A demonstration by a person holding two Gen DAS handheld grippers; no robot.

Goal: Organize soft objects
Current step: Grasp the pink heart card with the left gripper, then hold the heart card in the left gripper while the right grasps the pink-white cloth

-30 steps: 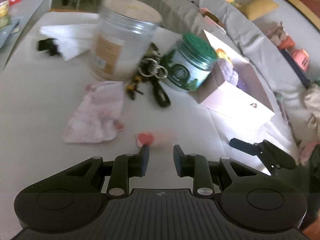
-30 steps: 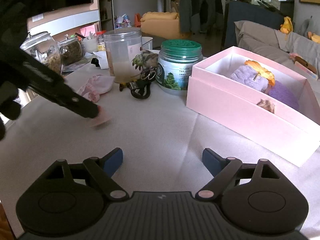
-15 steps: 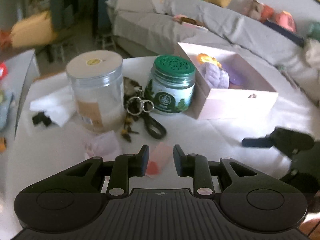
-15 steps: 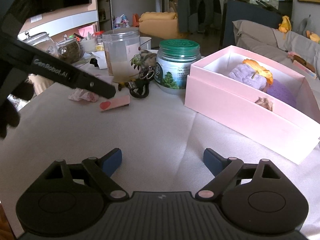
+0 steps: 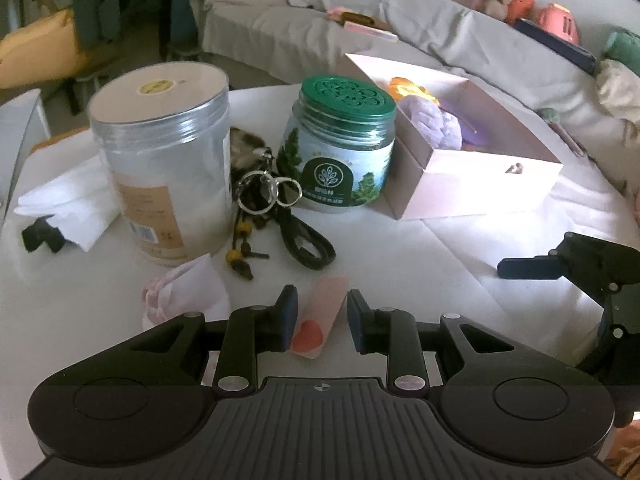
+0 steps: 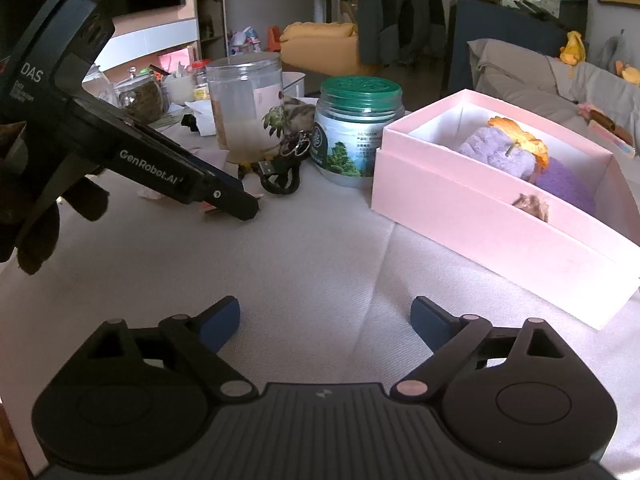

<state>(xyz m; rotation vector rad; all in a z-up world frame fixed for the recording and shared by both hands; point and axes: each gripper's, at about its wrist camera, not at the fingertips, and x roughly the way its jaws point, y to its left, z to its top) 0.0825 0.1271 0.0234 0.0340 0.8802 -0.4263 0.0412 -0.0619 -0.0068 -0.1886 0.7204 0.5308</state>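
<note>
A flat pink strip with a red heart (image 5: 318, 316) lies on the white table between the fingers of my left gripper (image 5: 322, 314), which is open around it. A crumpled pink cloth (image 5: 182, 290) lies just left of it. The open pink box (image 5: 472, 152) holds a purple plush and an orange flower; it also shows in the right wrist view (image 6: 500, 196). My right gripper (image 6: 325, 314) is open and empty above bare table. My left gripper shows in the right wrist view (image 6: 236, 204), low over the table.
A clear jar (image 5: 164, 160), a green-lidded jar (image 5: 344, 140), a key ring with black strap (image 5: 276, 200) and white tissue (image 5: 64, 200) stand behind the strip. A grey sofa (image 5: 440, 28) lies beyond the table.
My left gripper has tilted up and moved forward over the pink strip, which now lies between its fingers. The right gripper has stayed still and open.
</note>
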